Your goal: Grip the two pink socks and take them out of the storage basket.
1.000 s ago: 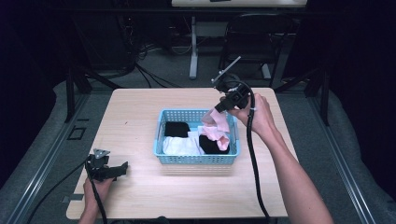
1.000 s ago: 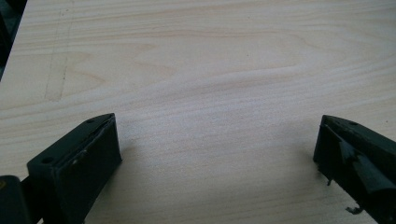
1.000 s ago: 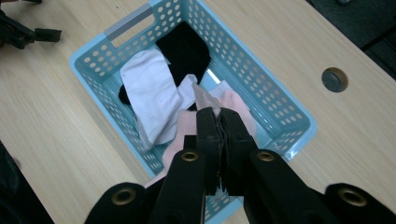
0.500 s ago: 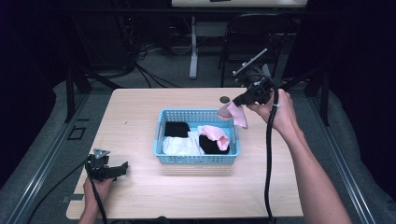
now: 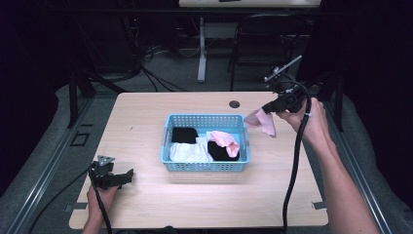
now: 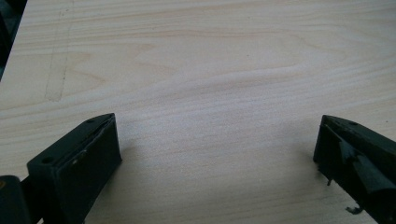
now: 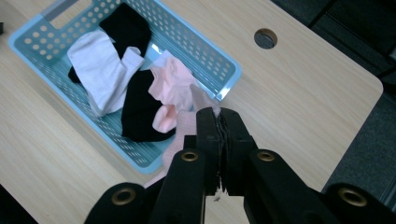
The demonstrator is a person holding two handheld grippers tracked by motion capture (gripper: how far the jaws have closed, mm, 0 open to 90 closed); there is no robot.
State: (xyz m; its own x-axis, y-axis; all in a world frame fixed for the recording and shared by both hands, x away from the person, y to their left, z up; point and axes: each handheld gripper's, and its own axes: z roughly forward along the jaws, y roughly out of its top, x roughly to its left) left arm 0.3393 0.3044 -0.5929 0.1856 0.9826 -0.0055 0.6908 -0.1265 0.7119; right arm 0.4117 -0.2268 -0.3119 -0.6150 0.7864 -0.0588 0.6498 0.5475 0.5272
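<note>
the right gripper [image 5: 267, 108] sits at the right of centre in the high view, raised off the table [image 5: 146, 112], its jaws pressed together on a pink sock [image 5: 261, 122] that droops from the tips just right of the blue basket [image 5: 204, 165]. the right gripper view, looking down along the same gripper [image 7: 219, 122], brings out what the high view cannot: the two black jaws meet with a thin edge of pink fabric pinched between them, and the rest of the pink sock [image 7: 180, 135] hangs under them at lower centre of the frame. beyond the jaws, at upper left of that frame, the blue basket [image 7: 224, 79] holds a white sock [image 7: 105, 65], black socks [image 7: 137, 100] and another pink sock [image 7: 175, 86]. a round cable hole [image 7: 265, 38] lies in the tabletop at upper centre.

the high view alone takes in both hands. the left gripper [image 5: 127, 175] rests low at lower left, on the table, well apart from the basket. the left gripper view adds the detail: its own jaws stand wide apart at the bottom corners of the frame, with bare wood grain of the table [image 6: 210, 84] between them and nothing held.
</note>
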